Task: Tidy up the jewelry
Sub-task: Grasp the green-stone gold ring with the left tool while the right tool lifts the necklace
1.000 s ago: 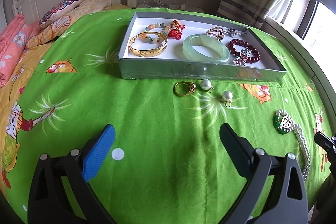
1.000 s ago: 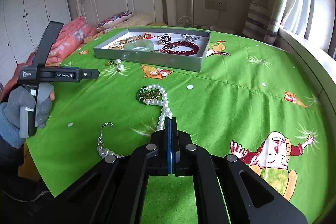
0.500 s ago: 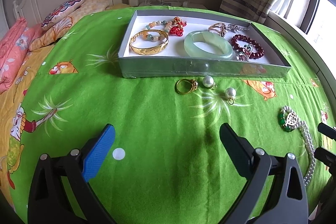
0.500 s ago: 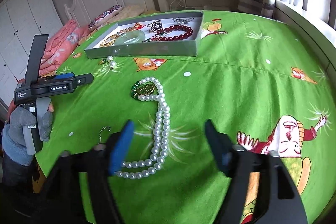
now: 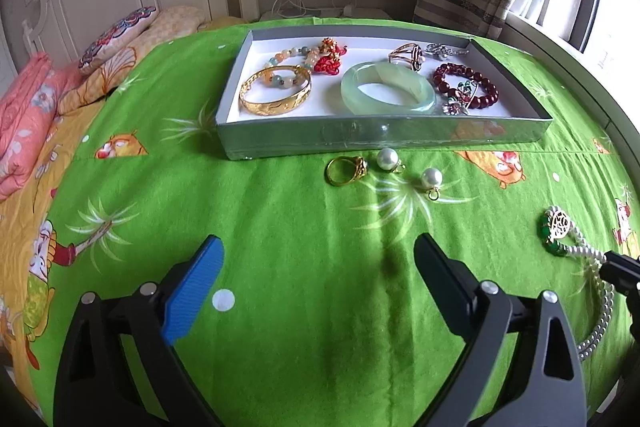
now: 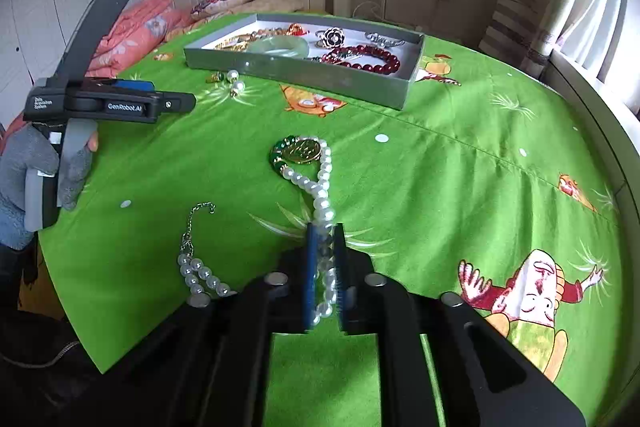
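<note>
A pearl necklace with a green and gold pendant lies on the green bedspread. My right gripper is shut on its strand, and pearls show between the pads. In the left wrist view the same necklace runs along the right edge. My left gripper hovers over bare cloth with its jaws wide and closing, and nothing is between them. Ahead of it lie a gold ring and two pearl earrings. Behind them stands a grey tray holding bangles and bracelets.
A jade bangle, a gold bangle and a red bead bracelet fill the tray. Pillows and a pink quilt lie at the far left. A gloved hand holds the left gripper.
The right gripper was shut, stood open over the necklace half a second ago, and has now shut on the strand. The left gripper's jaws have narrowed slightly.
</note>
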`<action>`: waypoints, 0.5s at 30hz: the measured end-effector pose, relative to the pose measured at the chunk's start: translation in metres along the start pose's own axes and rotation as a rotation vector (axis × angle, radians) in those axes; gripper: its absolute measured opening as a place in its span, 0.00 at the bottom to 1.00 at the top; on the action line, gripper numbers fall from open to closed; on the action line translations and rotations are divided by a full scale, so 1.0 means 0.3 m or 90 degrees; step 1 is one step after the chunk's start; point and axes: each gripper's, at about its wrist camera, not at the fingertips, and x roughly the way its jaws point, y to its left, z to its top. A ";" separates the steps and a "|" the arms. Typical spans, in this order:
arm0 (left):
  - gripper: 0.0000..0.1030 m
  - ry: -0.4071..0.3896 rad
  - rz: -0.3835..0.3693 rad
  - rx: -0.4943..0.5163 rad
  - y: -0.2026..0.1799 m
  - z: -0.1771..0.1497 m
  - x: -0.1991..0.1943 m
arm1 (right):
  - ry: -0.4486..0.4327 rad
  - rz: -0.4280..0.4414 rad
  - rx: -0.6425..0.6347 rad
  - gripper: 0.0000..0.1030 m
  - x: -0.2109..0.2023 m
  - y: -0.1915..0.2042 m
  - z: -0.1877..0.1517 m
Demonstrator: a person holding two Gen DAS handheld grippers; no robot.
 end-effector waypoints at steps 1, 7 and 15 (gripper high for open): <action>0.84 0.000 0.003 0.008 -0.008 0.006 0.004 | -0.009 -0.006 0.003 0.09 -0.016 -0.006 -0.003; 0.62 0.007 -0.016 0.017 -0.020 0.066 0.057 | -0.028 -0.019 0.030 0.09 -0.033 -0.058 -0.012; 0.35 -0.005 -0.065 0.083 -0.054 0.122 0.099 | -0.035 -0.008 0.047 0.09 -0.038 -0.071 -0.015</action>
